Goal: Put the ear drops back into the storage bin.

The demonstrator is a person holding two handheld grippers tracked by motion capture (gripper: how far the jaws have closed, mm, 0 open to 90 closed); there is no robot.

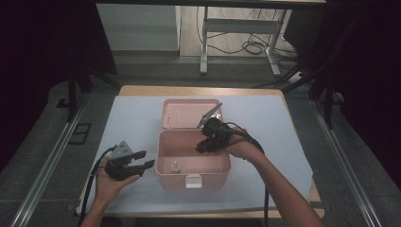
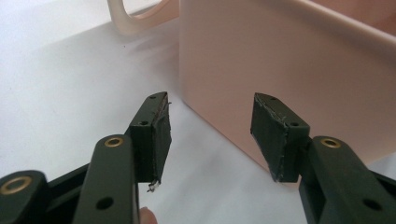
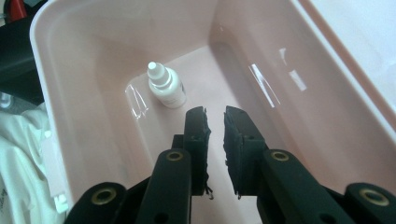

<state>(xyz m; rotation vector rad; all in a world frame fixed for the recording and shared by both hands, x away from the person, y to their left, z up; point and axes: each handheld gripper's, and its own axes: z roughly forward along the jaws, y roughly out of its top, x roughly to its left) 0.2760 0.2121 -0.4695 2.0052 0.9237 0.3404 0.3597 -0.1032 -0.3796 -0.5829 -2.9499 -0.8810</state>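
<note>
Bottle [image 3: 167, 86] stood in my box [image 1: 163, 163], lid [image 1: 177, 113] behind it, left gripper [image 1: 144, 159] beside its left wall, right gripper [image 1: 202, 144] above it.

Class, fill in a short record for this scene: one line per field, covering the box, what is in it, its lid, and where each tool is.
box: pink box, open, on the white sheet
contents: small white bottle standing upright on the box floor
lid: pink lid lying open behind the box
left tool: left tool outside the box beside its left wall, jaws apart, nothing between them
right tool: right tool inside the box opening, jaws close together with a narrow gap, nothing between them, apart from the bottle
</note>
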